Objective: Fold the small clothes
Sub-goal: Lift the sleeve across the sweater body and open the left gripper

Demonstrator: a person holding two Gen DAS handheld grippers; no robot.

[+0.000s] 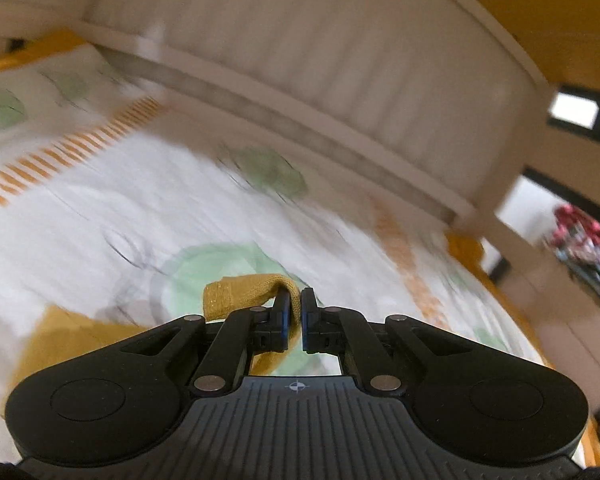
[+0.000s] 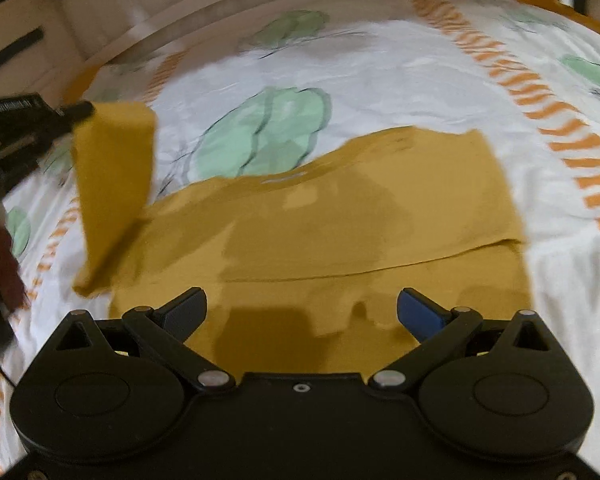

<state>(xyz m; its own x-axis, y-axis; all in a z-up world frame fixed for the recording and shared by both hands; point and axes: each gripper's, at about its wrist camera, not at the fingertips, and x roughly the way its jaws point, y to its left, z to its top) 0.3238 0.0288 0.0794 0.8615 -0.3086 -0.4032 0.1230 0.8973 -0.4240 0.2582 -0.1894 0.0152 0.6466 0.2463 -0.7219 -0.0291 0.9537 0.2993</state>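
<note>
bedsheet (image 1: 140, 208) and headboard (image 1: 300, 60) motion-blurred

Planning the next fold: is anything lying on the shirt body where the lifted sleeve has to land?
Nothing visible. The mustard shirt lies bare on the bedsheet; the left gripper holds the sleeve, and the open right gripper hovers over its near edge.

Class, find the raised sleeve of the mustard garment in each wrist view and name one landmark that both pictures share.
Left wrist view: the sleeve sits low centre, its cuff pinched in the left hand-held gripper.
Right wrist view: it rises at upper left, lifted off the garment's body; the right hand-held gripper is open below.
Shared landmark: the bedsheet's green print.
</note>
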